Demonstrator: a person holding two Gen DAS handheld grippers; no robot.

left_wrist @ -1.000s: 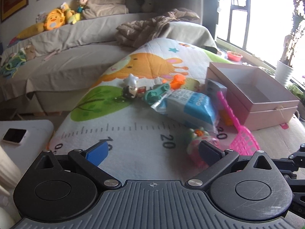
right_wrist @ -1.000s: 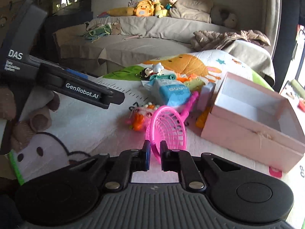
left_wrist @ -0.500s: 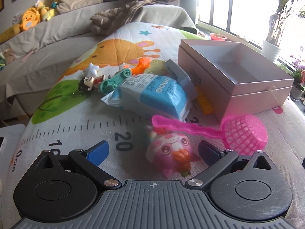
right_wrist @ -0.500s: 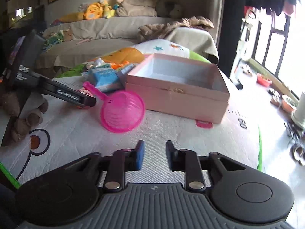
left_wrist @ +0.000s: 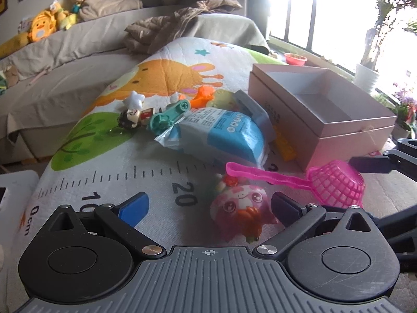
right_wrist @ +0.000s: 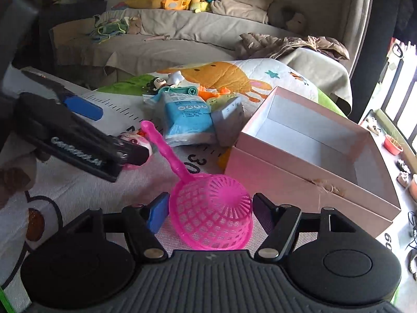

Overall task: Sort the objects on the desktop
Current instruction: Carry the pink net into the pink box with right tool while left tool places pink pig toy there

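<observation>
A pink round squishy toy (left_wrist: 239, 208) lies on the play mat (left_wrist: 104, 172) between the fingers of my open left gripper (left_wrist: 208, 203), close to the right finger. A pink plastic scoop (right_wrist: 211, 216) lies beside it, handle toward the toy. Its mesh basket sits between the fingers of my right gripper (right_wrist: 210, 207), whose jaws are opening, with the pads just off the basket's sides. The pink open box (right_wrist: 299, 182) stands right of the scoop, with nothing seen inside. The left gripper's finger (right_wrist: 78, 146) covers part of the toy in the right wrist view.
Behind the toy lie a blue packet (left_wrist: 224, 135), a grey carton (left_wrist: 252, 107), a yellow brick (left_wrist: 285, 146), a teal toy (left_wrist: 169, 116), an orange toy (left_wrist: 203, 95) and a small figurine (left_wrist: 133, 114). A sofa with plush toys (left_wrist: 41, 26) runs along the back.
My right gripper, shut at the scoop's rim, let go, swung off toward the box, then came back with wider jaws around the basket. The left gripper closed in on the pink toy.
</observation>
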